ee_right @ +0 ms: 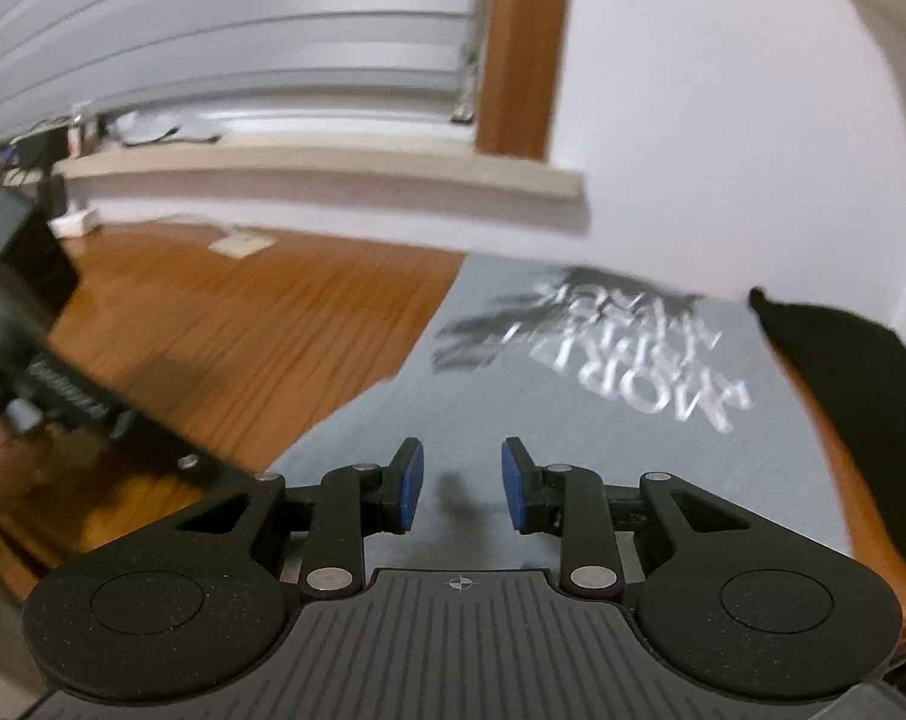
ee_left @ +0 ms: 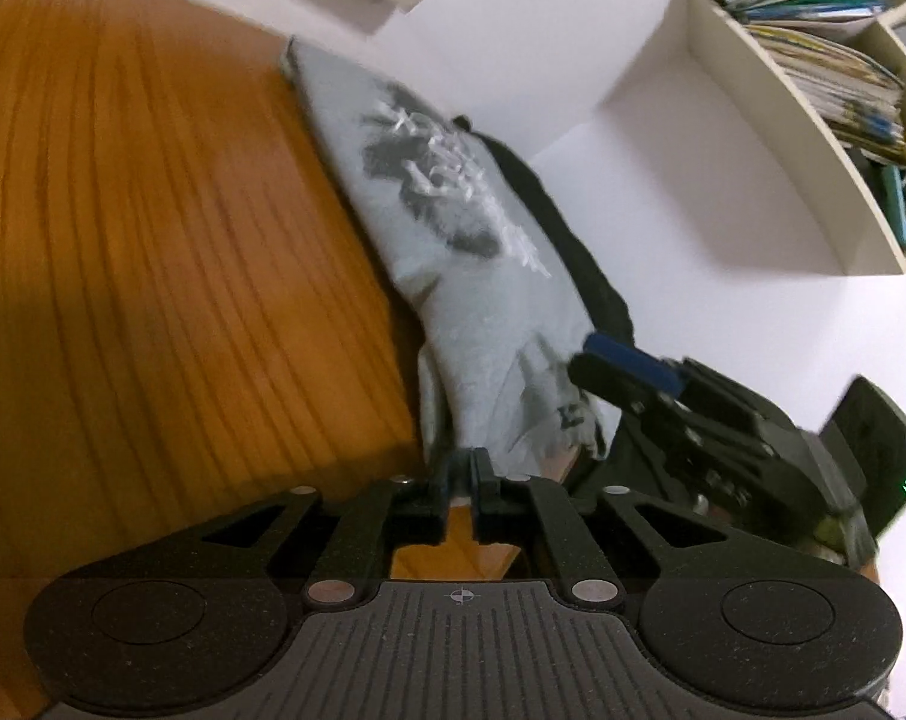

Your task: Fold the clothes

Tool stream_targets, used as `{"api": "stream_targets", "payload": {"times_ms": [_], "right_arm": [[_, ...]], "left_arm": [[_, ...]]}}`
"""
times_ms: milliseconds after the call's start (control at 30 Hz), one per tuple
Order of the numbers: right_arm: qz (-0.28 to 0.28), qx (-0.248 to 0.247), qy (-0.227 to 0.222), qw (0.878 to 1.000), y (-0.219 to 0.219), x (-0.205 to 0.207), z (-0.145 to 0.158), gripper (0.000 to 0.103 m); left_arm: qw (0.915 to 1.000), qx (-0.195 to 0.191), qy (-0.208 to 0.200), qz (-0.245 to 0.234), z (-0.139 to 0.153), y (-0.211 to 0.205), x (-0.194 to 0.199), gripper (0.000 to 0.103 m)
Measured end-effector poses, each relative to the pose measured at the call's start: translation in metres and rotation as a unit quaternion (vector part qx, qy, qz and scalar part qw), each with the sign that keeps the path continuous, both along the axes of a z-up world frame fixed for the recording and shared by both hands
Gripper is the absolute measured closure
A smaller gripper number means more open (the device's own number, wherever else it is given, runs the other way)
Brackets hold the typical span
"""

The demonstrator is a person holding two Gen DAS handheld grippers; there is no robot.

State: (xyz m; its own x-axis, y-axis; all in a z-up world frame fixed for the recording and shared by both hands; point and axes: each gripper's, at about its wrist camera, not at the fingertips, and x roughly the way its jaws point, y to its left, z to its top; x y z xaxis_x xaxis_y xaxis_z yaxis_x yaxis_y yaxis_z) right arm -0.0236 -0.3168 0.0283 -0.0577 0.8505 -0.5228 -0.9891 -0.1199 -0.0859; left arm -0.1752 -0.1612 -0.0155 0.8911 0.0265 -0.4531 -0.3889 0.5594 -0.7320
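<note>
A white-walled room is seen, with a wooden tabletop set against the wall, a shuttered window above a pale sill, and a wall shelf packed with books. A grey printed T-shirt is spread along the tabletop's far edge by the wall, and its near hem is bunched up. The left gripper is closed, with the jaws pinched on that bunched hem. The right gripper is held over the grey cloth with the jaws apart and nothing between them.

A clean fold would likely be helped if the hem were kept taut and a second grip were taken level with the pinched one. A dark garment lies touching the shirt's wall-side edge and could be caught up in a fold. Both views are blurred.
</note>
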Motion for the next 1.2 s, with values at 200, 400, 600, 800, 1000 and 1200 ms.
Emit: {"api": "stream_targets", "payload": {"times_ms": [200, 400, 600, 800, 1000, 1200], "right_arm": [[0.005, -0.006, 0.018, 1.0, 0.035, 0.006, -0.013, 0.069], [0.031, -0.023, 0.023, 0.999, 0.044, 0.023, -0.015, 0.067], [-0.027, -0.007, 0.02, 0.999, 0.082, 0.101, 0.019, 0.047], [-0.099, -0.065, 0.046, 0.992, 0.155, 0.177, 0.001, 0.047], [-0.104, -0.101, 0.094, 0.985, 0.17, 0.212, -0.022, 0.047], [-0.074, -0.102, 0.133, 0.983, 0.174, 0.219, -0.029, 0.047]], "left_arm": [[0.999, 0.037, -0.005, 0.023, 0.022, 0.026, 0.001, 0.07], [0.9977, 0.05, 0.003, 0.045, 0.029, 0.066, 0.007, 0.048], [0.997, 0.045, 0.02, 0.06, 0.024, 0.105, 0.034, 0.042], [0.9957, 0.04, 0.038, 0.075, 0.019, 0.145, 0.061, 0.036], [0.9948, 0.033, 0.052, 0.081, 0.016, 0.174, 0.078, 0.036], [0.9941, 0.006, 0.044, 0.099, 0.008, 0.185, 0.077, 0.058]]}}
